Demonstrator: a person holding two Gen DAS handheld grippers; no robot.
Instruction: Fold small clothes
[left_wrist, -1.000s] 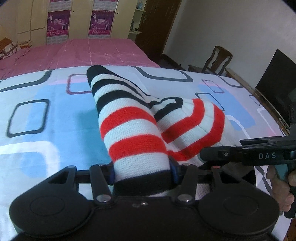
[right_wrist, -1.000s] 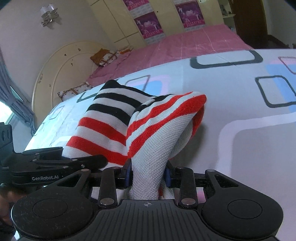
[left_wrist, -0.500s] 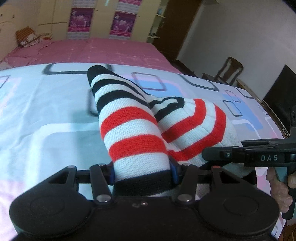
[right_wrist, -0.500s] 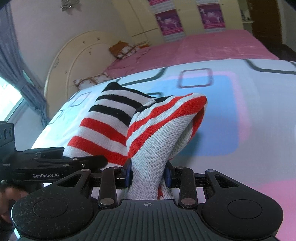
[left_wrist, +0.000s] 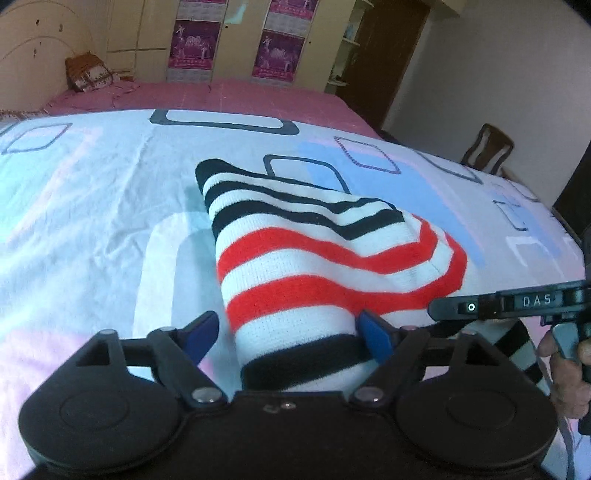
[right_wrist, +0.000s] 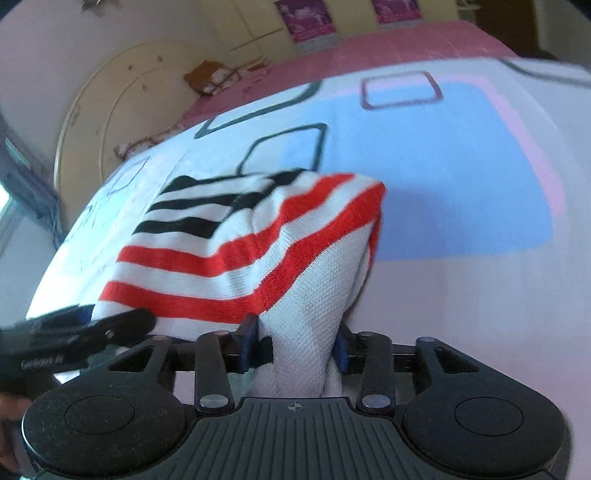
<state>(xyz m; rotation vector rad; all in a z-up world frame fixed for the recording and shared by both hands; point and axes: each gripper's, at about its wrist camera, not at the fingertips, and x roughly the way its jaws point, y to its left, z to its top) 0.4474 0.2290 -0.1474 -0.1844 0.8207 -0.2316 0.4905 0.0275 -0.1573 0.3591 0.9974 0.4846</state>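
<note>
A small knitted garment (left_wrist: 325, 258) with red, white and black stripes lies folded over on the patterned bedsheet (left_wrist: 92, 206). My left gripper (left_wrist: 288, 332) is open; its blue pads stand apart on either side of the garment's near edge. My right gripper (right_wrist: 295, 343) is shut on the garment's (right_wrist: 251, 240) bunched white edge. The right gripper's body shows in the left wrist view (left_wrist: 517, 306), close to the garment's right side. The left gripper's body shows in the right wrist view (right_wrist: 74, 336), at the garment's left.
The pink bed cover (left_wrist: 207, 96) lies beyond the sheet, with a pillow (left_wrist: 90, 72) at the headboard. A wooden chair (left_wrist: 487, 149) stands off the bed's right side. Wardrobes with posters (left_wrist: 192, 40) line the far wall.
My left gripper has opened and let go of the garment's edge. The garment has come down flatter onto the sheet. My right gripper still grips its edge.
</note>
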